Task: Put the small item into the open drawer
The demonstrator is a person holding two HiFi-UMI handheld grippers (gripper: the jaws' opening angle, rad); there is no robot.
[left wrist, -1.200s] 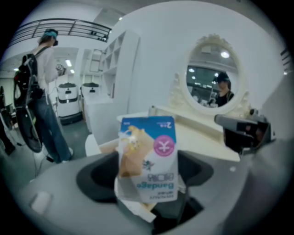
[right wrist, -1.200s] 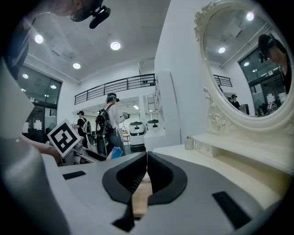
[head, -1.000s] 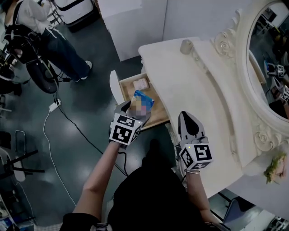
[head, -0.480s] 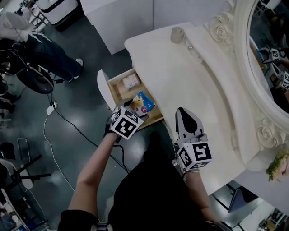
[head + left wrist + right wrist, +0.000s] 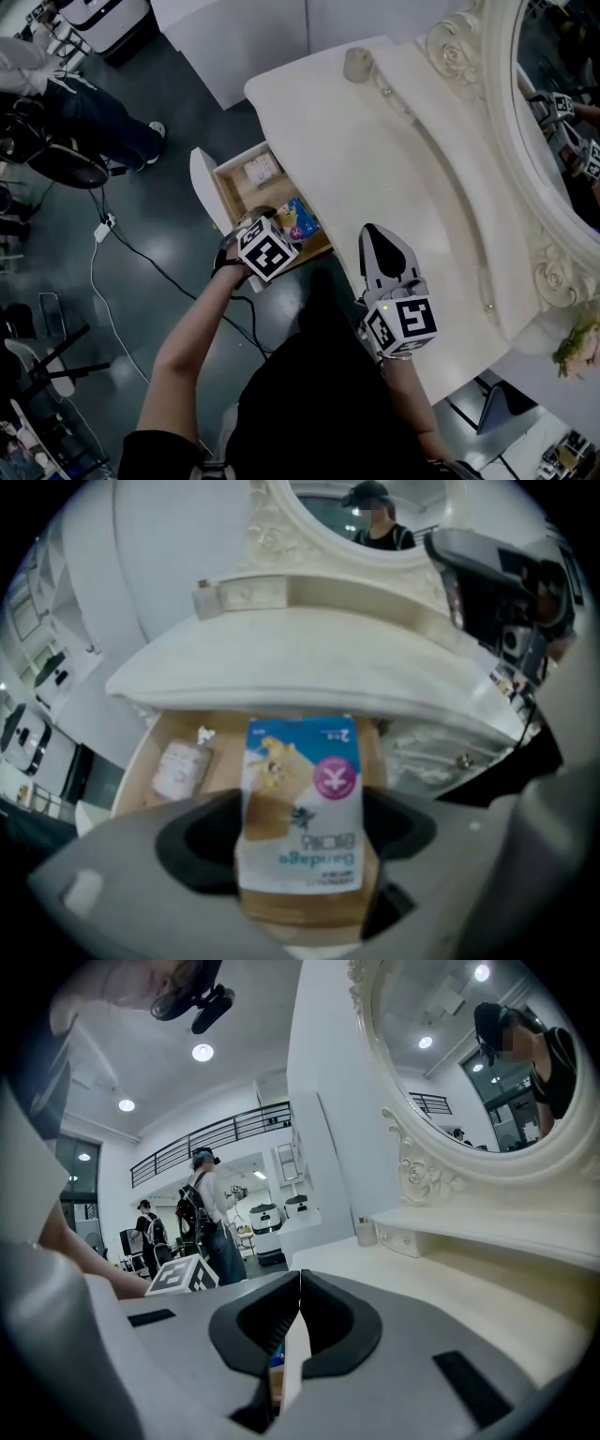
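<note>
Packet (image 5: 298,219) sits low over the drawer (image 5: 242,197), right side, with your left gripper (image 5: 300,822) clamped across its two long edges and the jaws spread only to its width, so it goes in flat, beside the pale pack (image 5: 261,170) rather than on it. Your right gripper (image 5: 375,234) hovers over the tabletop (image 5: 375,141), jaws pressed together, empty, clear of the drawer.

The packet (image 5: 300,789) was blue and white with a pink circle. The drawer (image 5: 234,187) was pale wood inside, the tabletop (image 5: 375,159) cream. The grey left gripper (image 5: 300,841) and right gripper (image 5: 375,236) carried black-and-white square-patterned cubes. The floor (image 5: 141,187) was dark grey-green.
</note>
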